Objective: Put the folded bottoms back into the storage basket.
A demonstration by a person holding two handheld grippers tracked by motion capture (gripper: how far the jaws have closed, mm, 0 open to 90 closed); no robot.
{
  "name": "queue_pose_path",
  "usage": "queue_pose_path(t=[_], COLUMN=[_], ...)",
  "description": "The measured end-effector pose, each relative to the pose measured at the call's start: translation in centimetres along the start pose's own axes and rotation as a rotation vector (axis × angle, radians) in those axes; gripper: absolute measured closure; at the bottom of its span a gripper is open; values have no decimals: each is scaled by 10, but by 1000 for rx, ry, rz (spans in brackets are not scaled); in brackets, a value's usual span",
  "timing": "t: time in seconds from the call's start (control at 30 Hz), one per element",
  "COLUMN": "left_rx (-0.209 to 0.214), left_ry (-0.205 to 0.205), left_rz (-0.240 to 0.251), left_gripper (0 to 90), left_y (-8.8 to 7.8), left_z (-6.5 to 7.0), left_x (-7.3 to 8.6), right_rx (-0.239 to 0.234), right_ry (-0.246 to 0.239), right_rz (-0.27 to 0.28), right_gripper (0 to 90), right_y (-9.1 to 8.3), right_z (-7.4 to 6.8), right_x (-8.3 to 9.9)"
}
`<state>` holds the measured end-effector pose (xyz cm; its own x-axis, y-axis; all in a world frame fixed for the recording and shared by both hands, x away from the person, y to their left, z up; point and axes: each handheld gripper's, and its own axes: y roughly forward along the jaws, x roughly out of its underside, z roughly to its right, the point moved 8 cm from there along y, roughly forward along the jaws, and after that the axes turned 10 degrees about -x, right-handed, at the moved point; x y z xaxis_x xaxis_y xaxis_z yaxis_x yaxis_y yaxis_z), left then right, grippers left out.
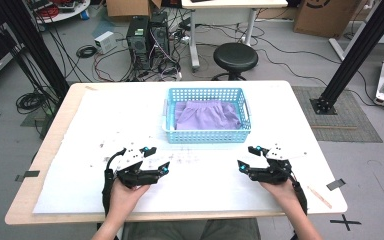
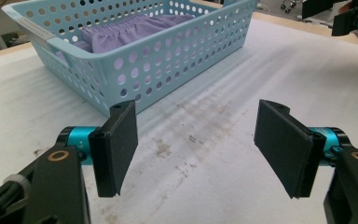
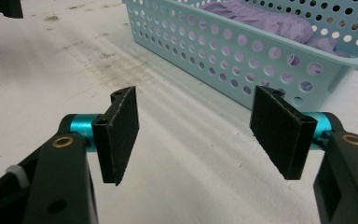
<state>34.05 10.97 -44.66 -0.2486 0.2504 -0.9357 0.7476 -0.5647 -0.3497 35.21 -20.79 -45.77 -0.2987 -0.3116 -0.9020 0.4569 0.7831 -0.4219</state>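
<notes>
Light-blue plastic basket (image 1: 207,136), one only, sits on the white table sheet (image 1: 90,125) just beyond the two grippers, its long axis running across the table, left to right. Inside lies one purple cloth (image 1: 207,114), bunched and spread along that same axis, its gathered edge toward the far wall. Both the left gripper (image 1: 157,159) and the right gripper (image 1: 246,157) point inward, jaws spread wide, holding nothing.
</notes>
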Motion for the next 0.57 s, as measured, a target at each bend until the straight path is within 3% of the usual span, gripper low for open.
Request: queue_pose_path(t=[0.57], left_rx=[-6], left_ry=[4], left_rz=[-7], left_gripper=[303], left_y=[0], left_z=[1], left_x=[5], right_rx=[14], right_ry=[8], right_rz=[-5], right_gripper=[301], right_y=[-2], right_z=[-3], right_x=[4])
